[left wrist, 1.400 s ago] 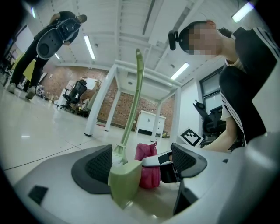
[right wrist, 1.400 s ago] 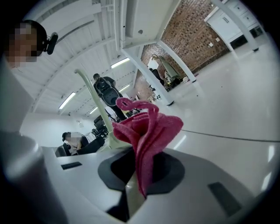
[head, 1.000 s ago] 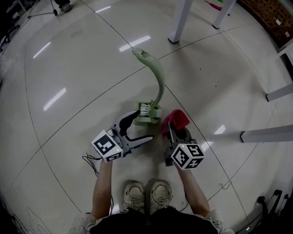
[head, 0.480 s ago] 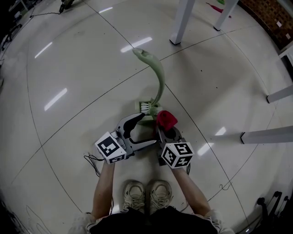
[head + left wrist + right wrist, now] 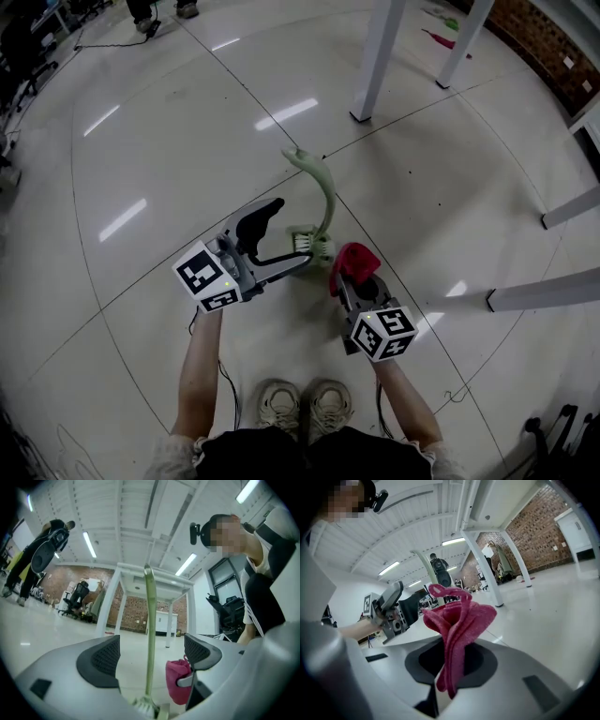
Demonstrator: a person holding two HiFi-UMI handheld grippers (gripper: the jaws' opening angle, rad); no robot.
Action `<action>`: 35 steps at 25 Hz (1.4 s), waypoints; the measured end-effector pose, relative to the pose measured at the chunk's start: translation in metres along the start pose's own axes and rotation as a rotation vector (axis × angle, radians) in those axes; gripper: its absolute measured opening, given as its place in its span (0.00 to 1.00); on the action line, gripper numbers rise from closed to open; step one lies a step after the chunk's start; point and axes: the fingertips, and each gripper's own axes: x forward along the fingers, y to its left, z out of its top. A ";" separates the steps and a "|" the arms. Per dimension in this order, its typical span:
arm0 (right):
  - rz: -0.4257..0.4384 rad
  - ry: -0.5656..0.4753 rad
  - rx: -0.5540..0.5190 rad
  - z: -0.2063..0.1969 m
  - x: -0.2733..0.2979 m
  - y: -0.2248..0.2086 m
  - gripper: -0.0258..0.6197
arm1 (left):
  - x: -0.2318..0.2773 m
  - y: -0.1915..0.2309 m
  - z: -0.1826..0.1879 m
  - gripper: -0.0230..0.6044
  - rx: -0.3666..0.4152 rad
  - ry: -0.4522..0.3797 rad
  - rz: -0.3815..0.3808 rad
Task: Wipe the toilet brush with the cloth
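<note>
Toilet brush: green, upright on the tiled floor, bristled foot down; handle rises between the jaws of the left gripper, which stand wide apart, not closed on it. Right gripper: jaws pinched on the red cloth, just beside the brush foot. White table legs beyond; a person stands in the background; cable by the shoes.

Open floor lies left of the toilet brush; a table leg stands beyond it.
</note>
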 end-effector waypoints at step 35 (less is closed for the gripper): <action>0.480 -0.443 -0.173 0.905 -0.201 0.393 0.09 | 0.078 -0.044 0.797 0.21 -0.056 -0.097 -0.084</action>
